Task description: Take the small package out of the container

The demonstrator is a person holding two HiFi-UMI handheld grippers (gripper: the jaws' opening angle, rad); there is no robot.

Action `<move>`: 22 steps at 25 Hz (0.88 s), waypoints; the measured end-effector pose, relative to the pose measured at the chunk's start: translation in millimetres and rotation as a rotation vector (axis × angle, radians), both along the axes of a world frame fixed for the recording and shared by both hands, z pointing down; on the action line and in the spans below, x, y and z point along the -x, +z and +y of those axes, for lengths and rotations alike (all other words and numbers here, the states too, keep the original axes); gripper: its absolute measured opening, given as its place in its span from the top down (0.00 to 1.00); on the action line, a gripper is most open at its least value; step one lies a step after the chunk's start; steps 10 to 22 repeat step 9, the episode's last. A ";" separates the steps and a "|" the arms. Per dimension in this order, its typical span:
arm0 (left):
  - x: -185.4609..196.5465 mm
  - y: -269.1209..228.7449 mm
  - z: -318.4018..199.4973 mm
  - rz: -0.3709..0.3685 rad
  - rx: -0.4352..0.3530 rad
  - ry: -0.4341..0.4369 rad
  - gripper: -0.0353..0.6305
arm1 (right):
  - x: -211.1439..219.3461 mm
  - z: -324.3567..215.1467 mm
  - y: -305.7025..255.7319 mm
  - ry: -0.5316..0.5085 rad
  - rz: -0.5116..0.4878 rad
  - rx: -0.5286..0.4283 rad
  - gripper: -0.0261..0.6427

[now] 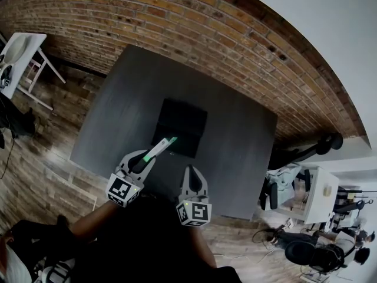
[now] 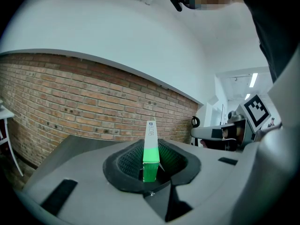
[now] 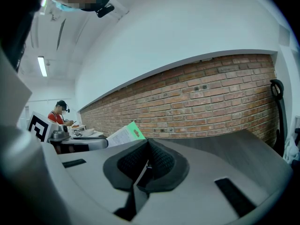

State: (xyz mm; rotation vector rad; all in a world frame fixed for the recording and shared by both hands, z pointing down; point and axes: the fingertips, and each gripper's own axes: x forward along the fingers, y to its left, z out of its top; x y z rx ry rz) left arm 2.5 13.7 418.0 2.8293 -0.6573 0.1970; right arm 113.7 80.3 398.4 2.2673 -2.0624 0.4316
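Note:
My left gripper (image 1: 143, 160) is shut on the small package (image 1: 161, 146), a thin white and green carton that sticks out forward over the near edge of the black container (image 1: 181, 127). In the left gripper view the small package (image 2: 150, 150) stands edge-on between the black pads. The right gripper (image 1: 193, 180) is shut with nothing in it, held just short of the container's near side. In the right gripper view its pads (image 3: 159, 161) meet, and the package (image 3: 124, 135) shows to the left, tilted.
The dark grey table (image 1: 235, 152) stands against a brick wall (image 1: 194, 28). A white table (image 1: 20, 55) is at the far left. Desks, chairs and another person (image 3: 60, 113) are off to the right side of the room.

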 end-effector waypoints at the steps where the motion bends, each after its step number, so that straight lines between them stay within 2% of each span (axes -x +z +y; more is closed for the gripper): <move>1: -0.5 -0.3 -0.1 -0.001 0.000 0.001 0.78 | -0.2 -0.1 0.1 0.000 0.000 0.001 0.93; 22: -3.7 -1.0 -0.1 0.003 0.004 0.008 0.78 | -2.3 0.2 0.0 -0.001 0.002 0.005 0.93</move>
